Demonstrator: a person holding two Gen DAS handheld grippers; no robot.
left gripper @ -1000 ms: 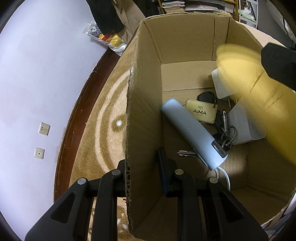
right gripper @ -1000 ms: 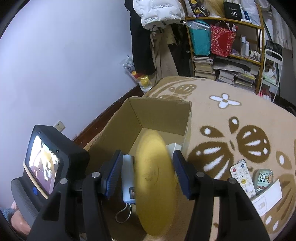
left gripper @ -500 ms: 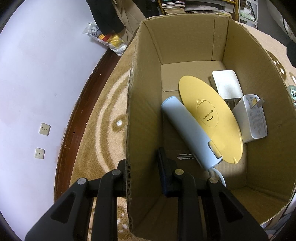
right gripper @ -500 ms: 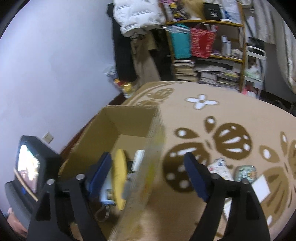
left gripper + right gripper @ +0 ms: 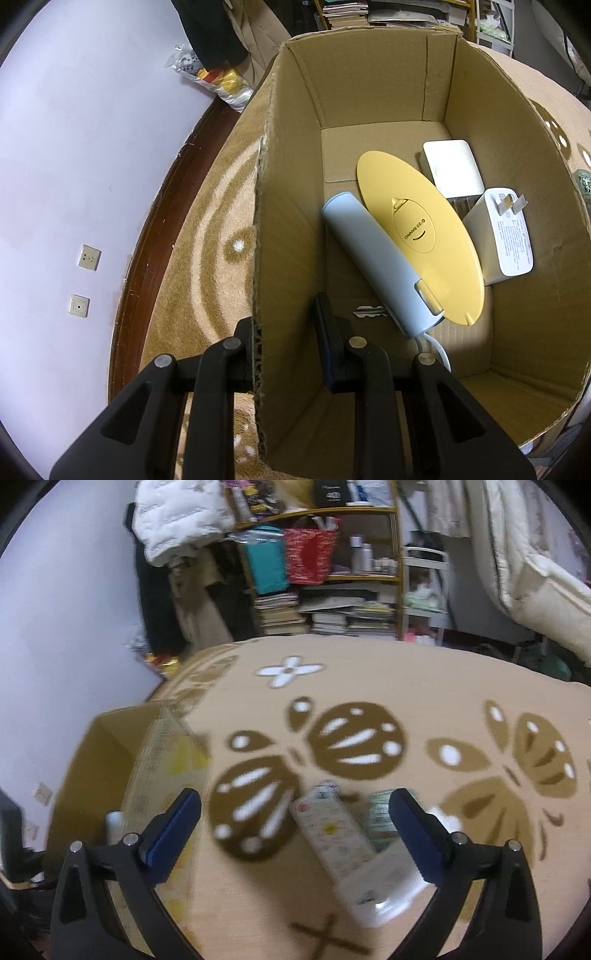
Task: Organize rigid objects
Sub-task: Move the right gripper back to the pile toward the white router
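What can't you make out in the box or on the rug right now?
- Left wrist view: silver metal key, mostly hidden under the pale blue cylindrical device.
- Left wrist view: whatever lies beneath the round yellow plastic disc in the brown cardboard box.
- Right wrist view: white remote control buttons, lost to motion blur.
- Right wrist view: small green item, blurred and partly behind the remote.

My view: brown cardboard box (image 5: 369,96), inside it a yellow disc (image 5: 417,229) with a pale blue tube (image 5: 373,254) at its 8 o'clock. White charger (image 5: 506,236) at the disc's 3, white block (image 5: 454,166) at 1. Rug (image 5: 369,686) is tan with dark brown butterfly shapes spotted white, white flower at 12. White remote (image 5: 332,834), coloured buttons. Gripper pads (image 5: 173,823) blue on black arms. Wall (image 5: 74,129) pale lilac.
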